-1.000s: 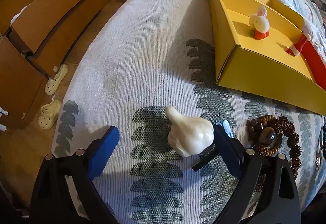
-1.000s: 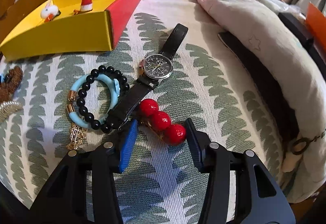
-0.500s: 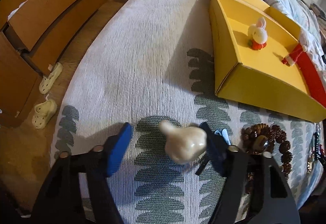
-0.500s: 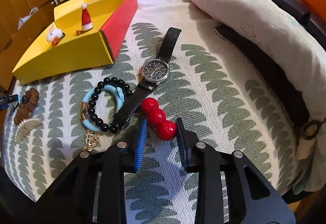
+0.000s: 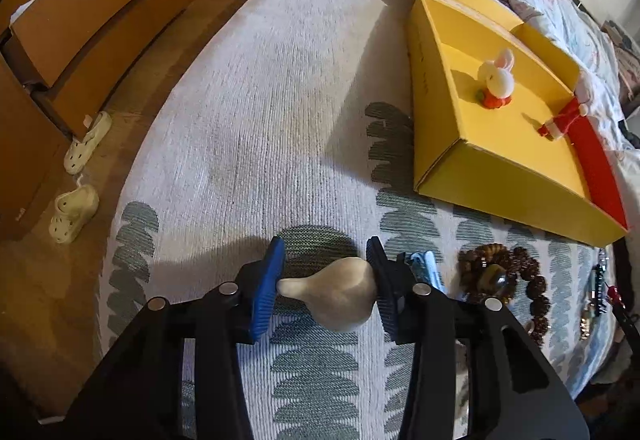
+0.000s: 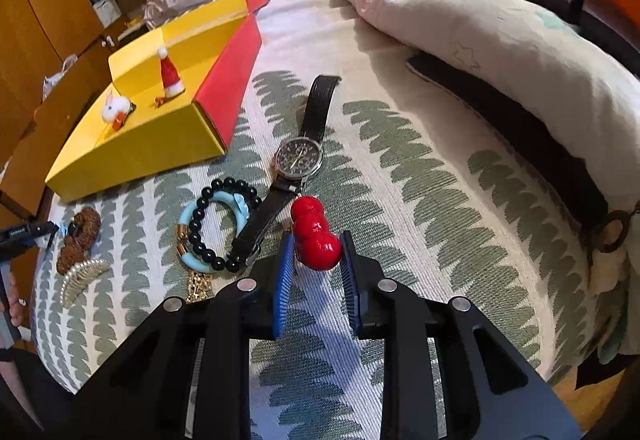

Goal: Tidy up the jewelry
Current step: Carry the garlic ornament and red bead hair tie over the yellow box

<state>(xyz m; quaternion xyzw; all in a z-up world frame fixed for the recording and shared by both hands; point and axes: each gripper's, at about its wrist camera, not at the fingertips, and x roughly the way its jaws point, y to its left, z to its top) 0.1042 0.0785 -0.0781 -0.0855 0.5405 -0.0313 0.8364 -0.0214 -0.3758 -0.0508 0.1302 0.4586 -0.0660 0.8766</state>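
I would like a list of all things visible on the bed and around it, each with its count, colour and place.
cream gourd charm: one, cream, between the left pads
red bead cluster: one, red, between the right pads
yellow box: one, yellow with a red flap, far part of the bed
rabbit figure: one, white and orange, inside the box
Santa hat figure: one, red and white, inside the box
wristwatch: one, black strap, dark dial, behind the red cluster
black bead bracelet: one, black, over a light blue bangle
brown bead bracelet: one, brown, right of the gourd
slippers: two, cream, on the floor
left hand-held gripper: closing, both pads on the gourd
right hand-held gripper: closing, both pads on the red cluster
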